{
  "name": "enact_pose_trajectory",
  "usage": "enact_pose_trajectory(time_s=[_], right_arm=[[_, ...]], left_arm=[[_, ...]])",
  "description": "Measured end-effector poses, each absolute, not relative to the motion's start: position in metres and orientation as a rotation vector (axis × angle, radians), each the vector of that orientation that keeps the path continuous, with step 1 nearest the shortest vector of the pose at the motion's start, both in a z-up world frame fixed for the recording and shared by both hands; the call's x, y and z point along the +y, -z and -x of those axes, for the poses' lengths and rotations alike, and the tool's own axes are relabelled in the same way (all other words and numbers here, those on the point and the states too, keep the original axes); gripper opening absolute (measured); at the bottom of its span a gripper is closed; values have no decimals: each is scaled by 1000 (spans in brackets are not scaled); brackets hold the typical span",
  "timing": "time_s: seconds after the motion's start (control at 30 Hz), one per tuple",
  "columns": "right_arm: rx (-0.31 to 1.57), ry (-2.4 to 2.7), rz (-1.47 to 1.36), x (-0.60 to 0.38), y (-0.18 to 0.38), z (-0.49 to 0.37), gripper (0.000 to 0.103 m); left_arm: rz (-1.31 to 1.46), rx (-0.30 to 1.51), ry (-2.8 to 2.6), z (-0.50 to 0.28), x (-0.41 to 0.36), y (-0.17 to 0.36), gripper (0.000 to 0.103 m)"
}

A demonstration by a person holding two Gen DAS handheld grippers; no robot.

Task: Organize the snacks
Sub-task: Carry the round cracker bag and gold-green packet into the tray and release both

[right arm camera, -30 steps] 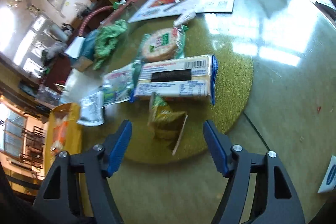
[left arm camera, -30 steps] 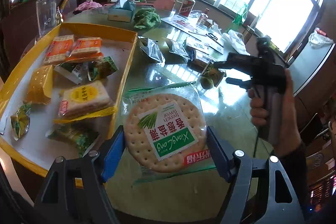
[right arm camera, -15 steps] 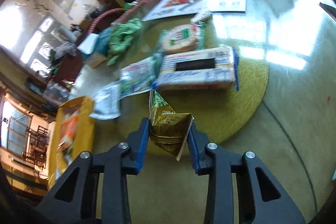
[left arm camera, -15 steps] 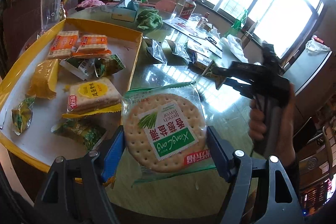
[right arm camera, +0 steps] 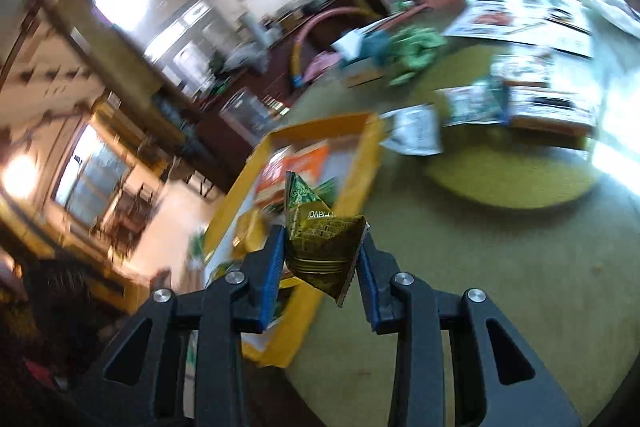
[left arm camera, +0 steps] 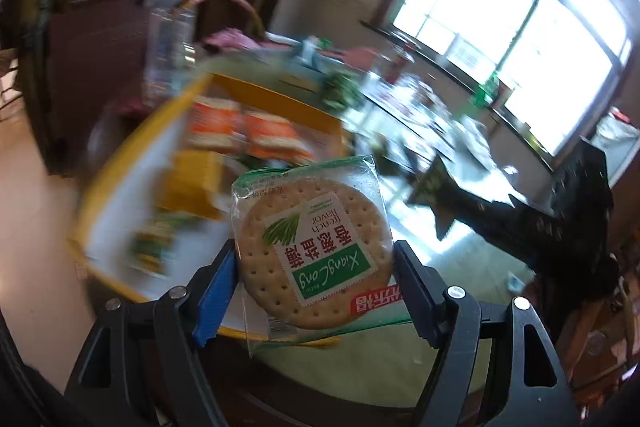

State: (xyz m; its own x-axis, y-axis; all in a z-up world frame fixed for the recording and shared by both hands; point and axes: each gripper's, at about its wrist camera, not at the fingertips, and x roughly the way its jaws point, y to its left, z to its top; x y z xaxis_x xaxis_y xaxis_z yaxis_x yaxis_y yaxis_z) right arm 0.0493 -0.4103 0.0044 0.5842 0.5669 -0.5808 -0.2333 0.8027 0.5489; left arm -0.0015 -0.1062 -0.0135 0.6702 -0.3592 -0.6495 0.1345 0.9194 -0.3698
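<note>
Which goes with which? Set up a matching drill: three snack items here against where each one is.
Column one:
1. round cracker pack
2. green-gold triangular packet
3. orange packets

Column two:
A. lying in the yellow tray
B. gripped in the left tongs
C. gripped in the right tongs

Pairs: 1-B, 2-C, 3-A
</note>
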Motion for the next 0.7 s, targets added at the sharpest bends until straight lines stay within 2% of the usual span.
enact_pose_trajectory(time_s=[0.33,0.7], right_arm=[[890,-558,-327,-329,5,-78,36],[980,-543,-178,-262,33,-116,36]], left_arm=[[371,805,114,-24,-26,33,75],[338,902,147,-64,-20,59,75]])
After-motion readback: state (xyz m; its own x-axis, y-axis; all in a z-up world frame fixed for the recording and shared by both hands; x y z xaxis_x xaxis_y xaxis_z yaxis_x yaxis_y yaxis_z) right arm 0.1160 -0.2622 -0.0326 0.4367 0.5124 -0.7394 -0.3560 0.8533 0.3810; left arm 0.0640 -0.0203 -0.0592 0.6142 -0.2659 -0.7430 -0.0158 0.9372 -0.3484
